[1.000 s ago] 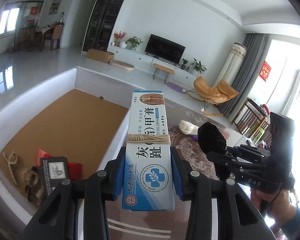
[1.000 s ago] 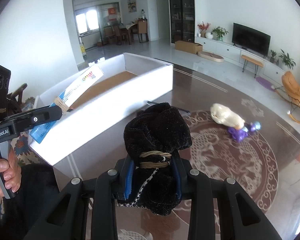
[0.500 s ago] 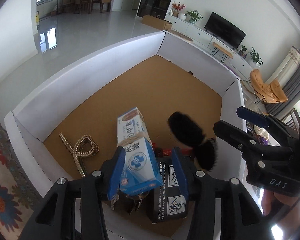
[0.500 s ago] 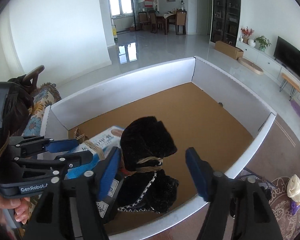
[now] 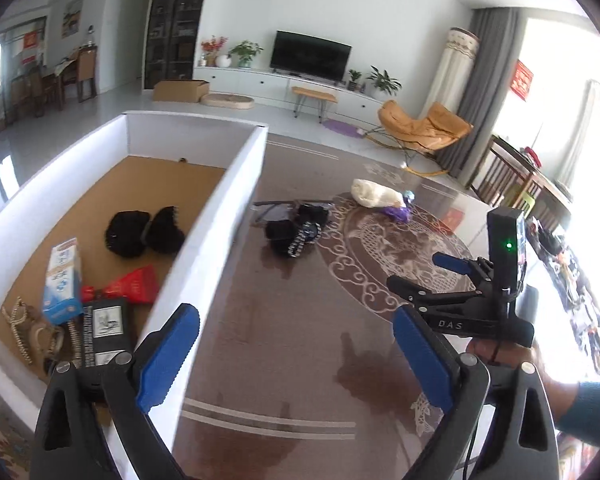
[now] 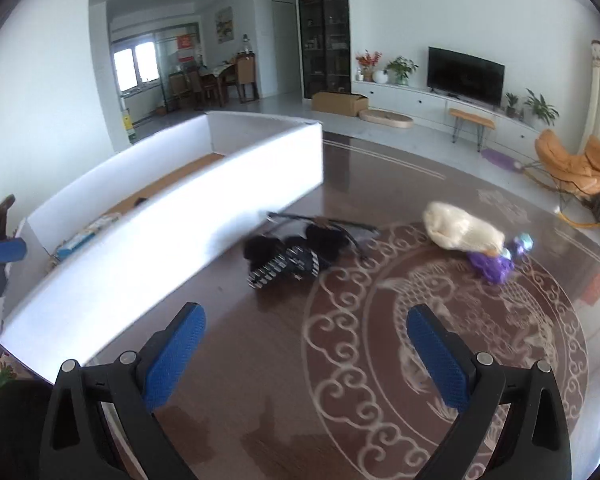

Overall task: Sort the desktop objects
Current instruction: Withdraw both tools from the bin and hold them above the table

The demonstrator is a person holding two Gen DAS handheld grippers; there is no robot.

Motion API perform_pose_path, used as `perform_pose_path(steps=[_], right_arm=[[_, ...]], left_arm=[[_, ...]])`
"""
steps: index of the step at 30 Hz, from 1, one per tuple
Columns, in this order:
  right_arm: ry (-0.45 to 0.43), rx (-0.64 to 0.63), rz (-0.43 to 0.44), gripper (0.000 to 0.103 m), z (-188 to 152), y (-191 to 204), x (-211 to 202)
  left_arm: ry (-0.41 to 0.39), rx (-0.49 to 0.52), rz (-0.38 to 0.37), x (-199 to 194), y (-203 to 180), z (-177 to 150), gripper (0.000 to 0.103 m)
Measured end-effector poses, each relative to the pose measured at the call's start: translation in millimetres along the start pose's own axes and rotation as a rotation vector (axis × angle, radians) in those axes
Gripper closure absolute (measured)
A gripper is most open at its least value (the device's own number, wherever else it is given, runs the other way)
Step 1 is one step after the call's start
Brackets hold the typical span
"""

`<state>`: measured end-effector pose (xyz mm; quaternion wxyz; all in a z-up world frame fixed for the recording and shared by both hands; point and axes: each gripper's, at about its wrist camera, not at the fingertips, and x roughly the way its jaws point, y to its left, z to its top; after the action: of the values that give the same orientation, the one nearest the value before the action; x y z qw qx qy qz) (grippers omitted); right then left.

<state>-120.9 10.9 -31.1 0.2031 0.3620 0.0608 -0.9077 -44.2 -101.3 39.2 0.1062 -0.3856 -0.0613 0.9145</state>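
The white box (image 5: 204,240) sits on the left side of the counter (image 5: 300,340), and it is where the sorted things go. Inside it lie a black furry hair clip (image 5: 144,232), a blue and white cream box (image 5: 62,280), a red packet (image 5: 134,286), a small black box with a label (image 5: 106,324) and a beaded gold band (image 5: 24,330). They rest loose on the brown floor of the box, so they look dropped in, not lined up.

More things wait outside on the counter. A black bow with shiny studs (image 6: 292,258) lies close beside the box wall, with a thin dark band just behind it. A cream-colored bundle (image 6: 460,228) touches a small purple thing (image 6: 494,266) farther off.

The left gripper (image 5: 296,358) hangs over the counter just beside the box wall. Its fingers are spreading wide apart, and nothing is between them. The right gripper (image 6: 306,356) is the same, fingers opening, holding nothing. It points toward the studded bow, so that bow is probably the next thing to pick up, I think.
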Motion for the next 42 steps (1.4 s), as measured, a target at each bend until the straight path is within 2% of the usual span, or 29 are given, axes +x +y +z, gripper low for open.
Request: perform_pose_path(steps=[3,6,9,13,14,18,42], right_arm=[[0.108,0.060,-0.124,0.002,-45.7,-69.7,1.5],[0.139,0.095,-0.196,0.002,-74.3,-112.6,-11.9],[0.167,0.119,-0.213,0.002,-88.3,-132.1,-21.5],[0.179,0.124,-0.203,0.002,-97.4,-134.5,-26.4],[0.184,0.114,-0.206,0.001,-98.9,-130.8,-27.2],[0.190,0.138,-0.175,0.000,-100.6,-134.0,-26.9],[0.193,0.130,-0.183,0.000,-101.3,-131.4,-27.2]], left_arm=[[0.105,0.079,0.017,44.6,-43.5,-11.9,0.004],[0.192,0.116,0.054,87.3,-69.7,-23.4,0.004],[0.234,0.128,0.108,114.9,-85.9,-31.1,0.004],[0.266,0.091,0.143,146.9,-88.3,-31.7,0.004],[0.270,0.084,0.151,149.2,-88.3,-33.6,0.004],[0.176,0.103,0.173,145.5,-88.9,-48.6,0.001],[0.175,0.096,0.175,145.6,-90.0,-47.1,0.000]])
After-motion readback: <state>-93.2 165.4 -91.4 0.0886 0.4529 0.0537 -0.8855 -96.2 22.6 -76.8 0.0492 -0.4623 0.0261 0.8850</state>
